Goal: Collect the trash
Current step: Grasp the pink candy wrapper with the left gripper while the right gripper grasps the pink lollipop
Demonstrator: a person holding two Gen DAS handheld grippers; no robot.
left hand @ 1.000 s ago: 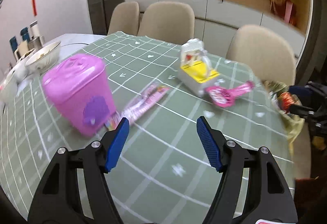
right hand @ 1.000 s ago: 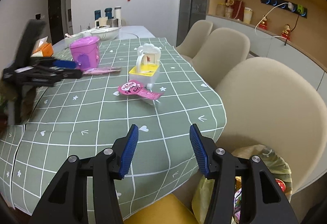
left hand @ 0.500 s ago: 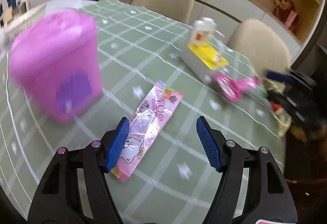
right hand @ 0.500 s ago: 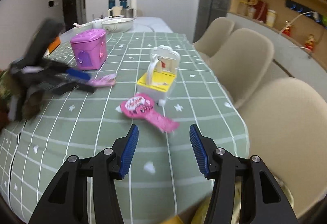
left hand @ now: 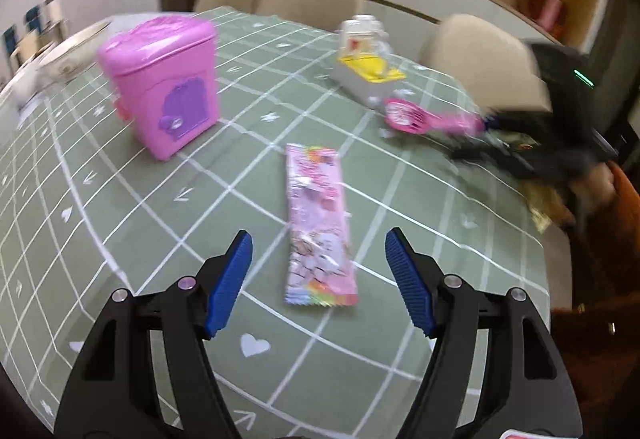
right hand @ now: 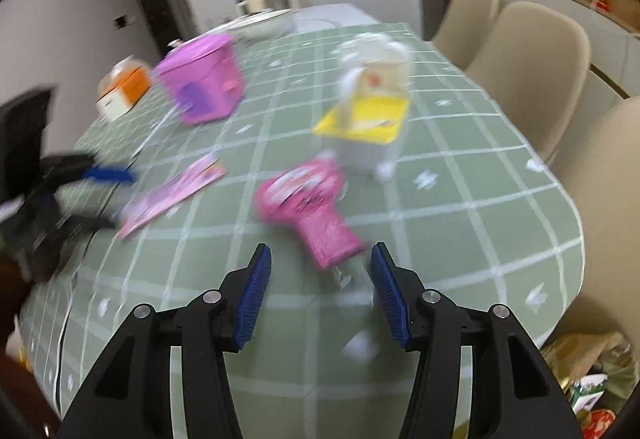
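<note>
Wrapper (left hand: 318,227) now between left tool (left hand: 318,271) fingers, unlike before.

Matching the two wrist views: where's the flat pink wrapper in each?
Left wrist: the wrapper lies lengthwise at centre, between the open blue fingers of the left hand-held gripper, not touched.
Right wrist: the wrapper is blurred at mid-left, lying diagonally, just right of the other hand-held gripper's blue finger.
Shared landmark: the pink bin, behind the wrapper in both views.
</note>
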